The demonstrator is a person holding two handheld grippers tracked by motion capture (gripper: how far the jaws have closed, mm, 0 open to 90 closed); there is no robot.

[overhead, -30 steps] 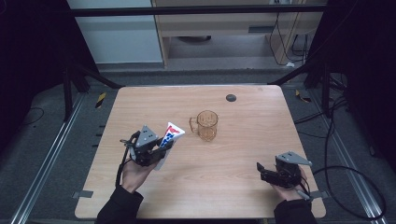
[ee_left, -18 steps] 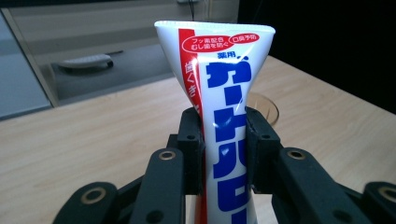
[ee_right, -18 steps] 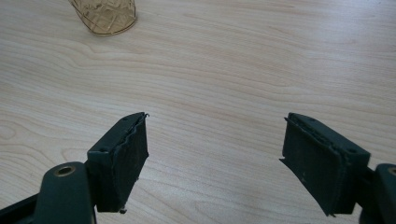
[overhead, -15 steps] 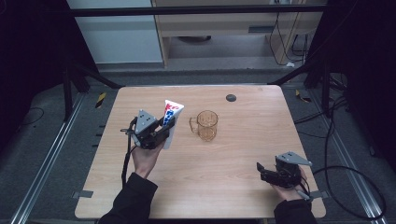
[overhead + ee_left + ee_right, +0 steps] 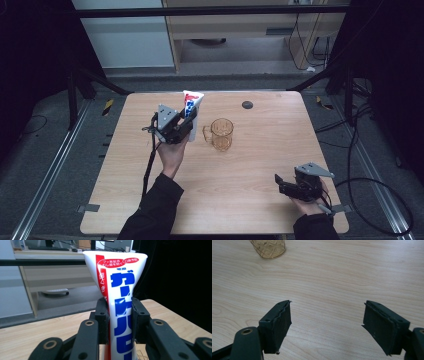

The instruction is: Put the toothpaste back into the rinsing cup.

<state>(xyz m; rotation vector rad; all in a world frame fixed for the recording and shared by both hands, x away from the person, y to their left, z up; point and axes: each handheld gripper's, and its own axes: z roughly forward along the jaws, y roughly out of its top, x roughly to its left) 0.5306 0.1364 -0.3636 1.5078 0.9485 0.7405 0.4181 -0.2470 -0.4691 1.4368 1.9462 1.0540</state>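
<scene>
My left gripper [image 5: 187, 120] pinches the toothpaste tube [image 5: 119, 307] upright; the slick tube could slip beside the cup [image 5: 221, 134]. My right gripper [image 5: 327, 325] sits spread, empty.

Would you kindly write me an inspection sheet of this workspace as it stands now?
Surface: light wooden table, mostly bare.
Job's things: toothpaste tube, white with blue and red print, held upright off the table; amber glass mug standing beside it, handle toward the tube.
Clutter: small dark round object near the far edge.
Grippers: left gripper clamped on the tube; right gripper open, low over bare wood at the near right.
Cables: one trails from each gripper; more on the floor at right.
Surroundings: dark frame, grey floor, cabinet behind.
</scene>
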